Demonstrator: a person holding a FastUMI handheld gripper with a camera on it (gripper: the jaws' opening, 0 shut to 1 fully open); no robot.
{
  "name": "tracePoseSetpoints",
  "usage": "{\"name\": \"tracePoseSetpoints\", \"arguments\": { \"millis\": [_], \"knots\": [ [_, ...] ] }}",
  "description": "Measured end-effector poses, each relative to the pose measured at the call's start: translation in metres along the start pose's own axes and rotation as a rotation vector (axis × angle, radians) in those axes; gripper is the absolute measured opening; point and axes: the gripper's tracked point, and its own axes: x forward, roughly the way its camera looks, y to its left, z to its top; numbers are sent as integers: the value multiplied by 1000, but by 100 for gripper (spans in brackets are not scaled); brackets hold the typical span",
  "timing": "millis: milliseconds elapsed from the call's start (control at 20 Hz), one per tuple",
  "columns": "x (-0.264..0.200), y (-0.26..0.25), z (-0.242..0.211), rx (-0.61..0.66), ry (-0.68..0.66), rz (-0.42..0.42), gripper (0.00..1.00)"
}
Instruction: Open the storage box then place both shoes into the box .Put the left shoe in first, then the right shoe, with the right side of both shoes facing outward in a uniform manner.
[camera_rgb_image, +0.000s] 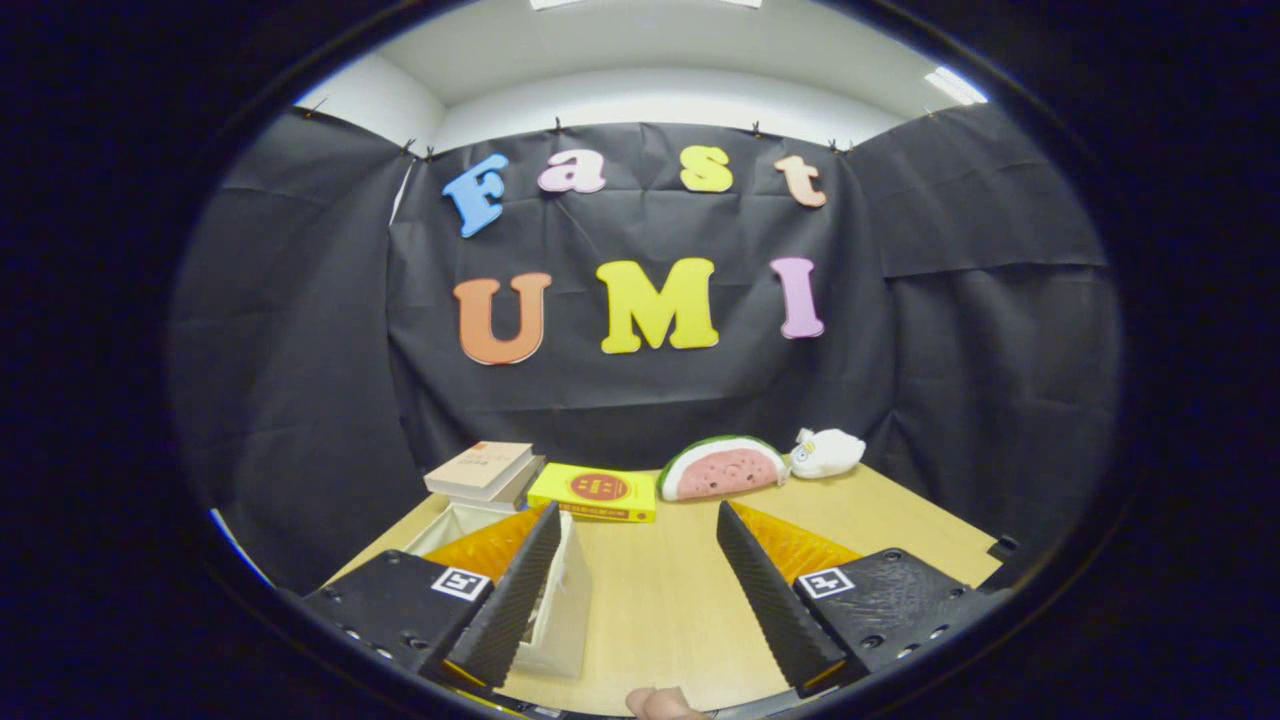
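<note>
Gripper view shows our fingers (635, 590) spread wide, holding nothing over the tabletop (650, 610), left finger overlapping the white storage box (560, 610), perhaps to reach it.

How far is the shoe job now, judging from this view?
Done: cannot tell; the white storage box sits half hidden behind one finger, lid and contents unclear. In hand: nothing; the gripper hangs over the table, jaws open, empty. Left: unsettled, this fits before or after packing.
</note>
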Motion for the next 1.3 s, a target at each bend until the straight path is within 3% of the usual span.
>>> {"name": "tracePoseSetpoints", "arguments": {
  "millis": [750, 1300],
  "knots": [
    [-32, -34, 1, -40, -107, 16, 96],
    [-31, -70, -31, -66, -37, -28, 96]
  ]
}}
